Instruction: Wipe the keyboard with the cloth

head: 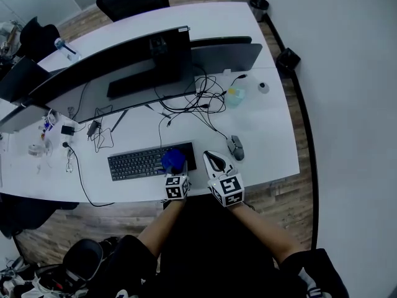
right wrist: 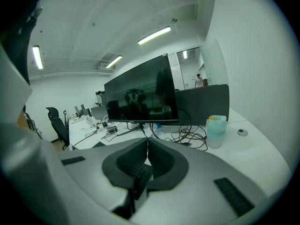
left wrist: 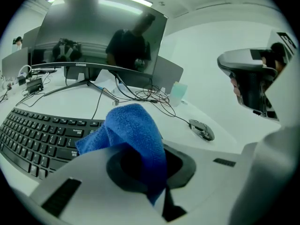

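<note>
Clenching the blue cloth over the keyboard, left tongs, right tongs just beside, pressed together, holding nothing.

Head view: set high over the near edge of the desk, faces steeply down, takes in the whole desktop from well off. Left gripper view: sits low and close beside the keyboard, faces far and slightly right toward the monitor. Right gripper view: tilts upward, faces the far side, catches the ceiling lights. Shared across all three: monitor and cable tangle.
</note>
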Tool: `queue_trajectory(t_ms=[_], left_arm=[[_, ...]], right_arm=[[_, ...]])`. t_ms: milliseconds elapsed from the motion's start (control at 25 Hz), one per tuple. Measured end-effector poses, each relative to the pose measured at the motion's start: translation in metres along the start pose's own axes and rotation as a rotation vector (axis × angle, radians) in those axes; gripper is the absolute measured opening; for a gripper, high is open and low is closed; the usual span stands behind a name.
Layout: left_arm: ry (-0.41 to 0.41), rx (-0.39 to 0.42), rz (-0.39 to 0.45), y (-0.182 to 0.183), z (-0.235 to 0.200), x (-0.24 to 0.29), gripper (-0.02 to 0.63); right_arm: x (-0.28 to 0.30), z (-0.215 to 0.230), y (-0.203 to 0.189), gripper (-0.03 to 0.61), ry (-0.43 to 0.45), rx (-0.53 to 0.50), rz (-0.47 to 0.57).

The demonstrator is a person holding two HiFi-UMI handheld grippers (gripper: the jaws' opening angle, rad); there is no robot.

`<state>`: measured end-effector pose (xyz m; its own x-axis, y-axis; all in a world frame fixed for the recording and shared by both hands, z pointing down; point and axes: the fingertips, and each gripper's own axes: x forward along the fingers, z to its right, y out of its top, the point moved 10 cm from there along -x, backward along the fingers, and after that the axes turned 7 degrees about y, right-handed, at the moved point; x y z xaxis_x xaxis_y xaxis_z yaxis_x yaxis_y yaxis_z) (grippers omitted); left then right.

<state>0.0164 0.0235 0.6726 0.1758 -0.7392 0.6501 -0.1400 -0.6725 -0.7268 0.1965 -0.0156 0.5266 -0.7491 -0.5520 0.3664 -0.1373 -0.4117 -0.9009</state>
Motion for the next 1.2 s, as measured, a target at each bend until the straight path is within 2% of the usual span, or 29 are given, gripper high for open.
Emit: queue_trajectory(t_ms=[240,480,760,840,1000,1080,1200], left_arm=[[0.006,0.026,-0.003,0.001,0.008,0.005,0.031],[-0.007,0.026,0.004,0.002,0.021,0.01,0.031],[-0.093,0.007,0.008,0.005,0.04,0.018,0.031],[-0.102,-0.022,0.016,0.009,0.045,0.014,0.031],[-0.133,-0.132,0.095,0.034,0.054,-0.02,0.031],[-0.142,-0.106,0.147,0.048,0.057,-0.047,0.031],[-0.15,-0.019,0.209,0.062,0.059,-0.094,0.031]], right_arm=[[-0.014,0.018,-0.001,0.018,-0.044,0.029,0.018],[-0.023,0.023,-0.012,0.018,-0.051,0.041,0.002],[-0.028,0.021,-0.017,0.018,-0.055,0.049,0.001],[-0.031,0.018,-0.018,0.018,-0.058,0.058,0.003],[-0.037,0.004,-0.016,0.018,-0.031,0.095,0.011],[-0.041,-0.009,-0.012,0.018,-0.022,0.069,0.014],[-0.05,-0.036,0.0,0.017,-0.025,0.021,0.016]])
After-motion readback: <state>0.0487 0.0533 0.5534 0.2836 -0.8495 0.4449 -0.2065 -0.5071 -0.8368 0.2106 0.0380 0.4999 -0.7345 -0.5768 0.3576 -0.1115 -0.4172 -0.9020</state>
